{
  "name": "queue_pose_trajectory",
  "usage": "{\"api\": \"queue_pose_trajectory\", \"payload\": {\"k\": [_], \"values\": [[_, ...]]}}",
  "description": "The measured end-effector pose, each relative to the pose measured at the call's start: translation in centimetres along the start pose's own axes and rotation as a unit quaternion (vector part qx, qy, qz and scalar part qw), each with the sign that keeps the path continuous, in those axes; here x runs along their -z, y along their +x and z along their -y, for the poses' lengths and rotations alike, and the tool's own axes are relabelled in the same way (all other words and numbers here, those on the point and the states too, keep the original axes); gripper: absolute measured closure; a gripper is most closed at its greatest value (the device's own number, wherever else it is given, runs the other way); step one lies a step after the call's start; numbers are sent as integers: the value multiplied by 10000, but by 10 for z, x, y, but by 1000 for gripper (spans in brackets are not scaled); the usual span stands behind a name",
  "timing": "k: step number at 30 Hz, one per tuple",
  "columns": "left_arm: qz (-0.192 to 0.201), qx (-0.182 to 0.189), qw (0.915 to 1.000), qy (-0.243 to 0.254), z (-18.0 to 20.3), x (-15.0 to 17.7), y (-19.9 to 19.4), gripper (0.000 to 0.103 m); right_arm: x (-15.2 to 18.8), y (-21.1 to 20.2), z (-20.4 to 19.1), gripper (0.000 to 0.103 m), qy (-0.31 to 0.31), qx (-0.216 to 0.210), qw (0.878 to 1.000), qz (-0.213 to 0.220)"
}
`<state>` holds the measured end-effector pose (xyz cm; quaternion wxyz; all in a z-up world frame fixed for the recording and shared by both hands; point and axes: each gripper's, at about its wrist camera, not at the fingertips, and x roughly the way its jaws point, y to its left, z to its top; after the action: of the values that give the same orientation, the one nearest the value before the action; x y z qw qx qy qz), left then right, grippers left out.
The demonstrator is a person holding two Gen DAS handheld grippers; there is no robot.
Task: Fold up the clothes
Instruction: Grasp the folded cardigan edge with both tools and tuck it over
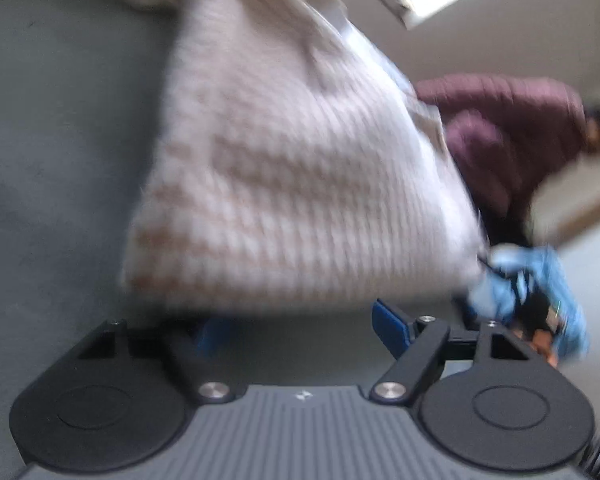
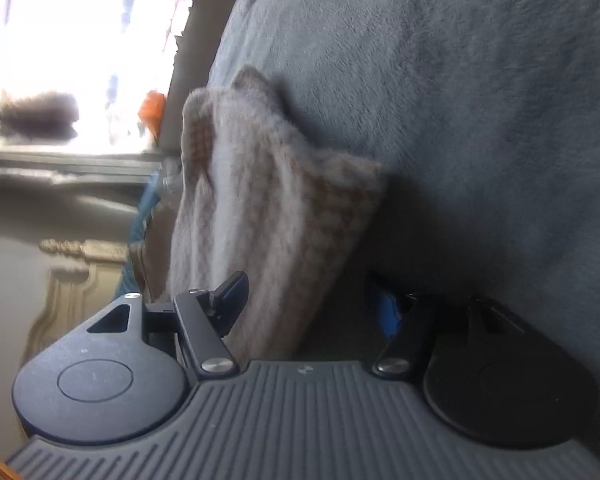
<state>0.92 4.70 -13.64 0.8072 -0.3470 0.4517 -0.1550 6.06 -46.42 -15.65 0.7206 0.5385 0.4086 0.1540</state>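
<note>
Blur smears your cream-and-tan striped knitted sweater (image 1: 300,160), and its upper end is cut off. It lies on the grey plush blanket (image 1: 60,120), just ahead of your left tongs (image 1: 300,332) and your right tongs (image 2: 312,308), both gaping and holding nothing.
</note>
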Motion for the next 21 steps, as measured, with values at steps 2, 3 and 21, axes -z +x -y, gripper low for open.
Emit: {"api": "queue_pose_trajectory", "payload": {"k": [2,3,21], "values": [[123,91,9995,-288,-4,-5,2,25,-6,10,-2,39,59,-189,9996,211],[169,109,9991,-370,-5,-7,3,26,-9,16,-2,39,108,-235,9993,286],[1341,-272,9885,-651,23,-17,-39,93,0,16,-44,88,-833,-446,9920,837]]}}
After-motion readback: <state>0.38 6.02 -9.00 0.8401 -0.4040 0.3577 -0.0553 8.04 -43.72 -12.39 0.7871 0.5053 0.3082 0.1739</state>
